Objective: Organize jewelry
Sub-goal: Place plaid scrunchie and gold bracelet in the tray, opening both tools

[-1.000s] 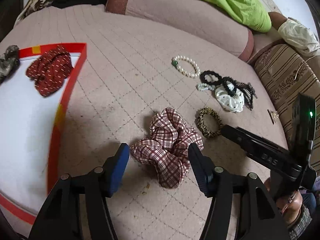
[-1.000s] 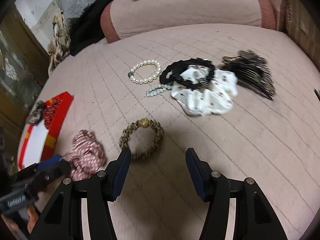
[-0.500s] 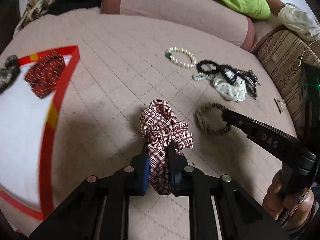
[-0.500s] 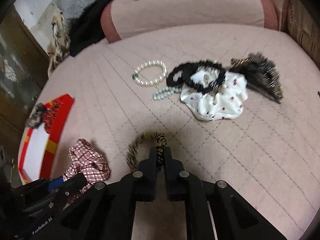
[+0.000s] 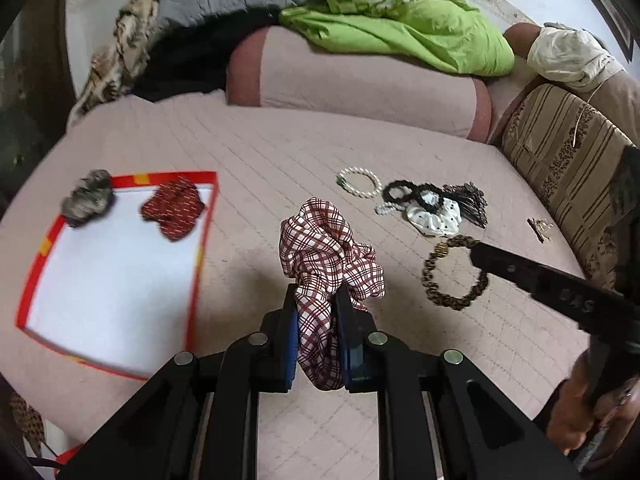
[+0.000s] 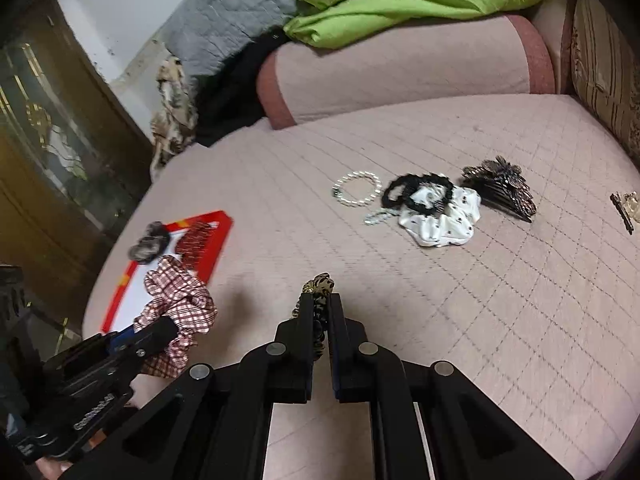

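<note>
My left gripper (image 5: 316, 300) is shut on a red-and-white plaid scrunchie (image 5: 326, 256), lifted off the pink quilted bed; that scrunchie (image 6: 176, 312) also shows at the left of the right wrist view. My right gripper (image 6: 320, 304) is shut on a leopard-print bracelet (image 6: 318, 286) with a gold bead, and in the left wrist view the bracelet (image 5: 456, 276) hangs from the right gripper's tip. A red-rimmed white tray (image 5: 112, 280) lies at the left, holding a dark red scrunchie (image 5: 174, 208) and a grey one (image 5: 88, 198) on its rim.
Farther back on the bed lie a pearl bracelet (image 6: 356, 190), a black scrunchie (image 6: 416, 192), a white dotted scrunchie (image 6: 440, 220), a dark hair comb (image 6: 500, 188) and a small clip (image 6: 622, 210). A pink bolster (image 5: 360, 84) and green cloth (image 5: 400, 28) line the back; a striped cushion (image 5: 568, 168) stands right.
Both grippers closed from open, the left on the plaid scrunchie and the right on the leopard bracelet, then both lifted their items off the bed.
</note>
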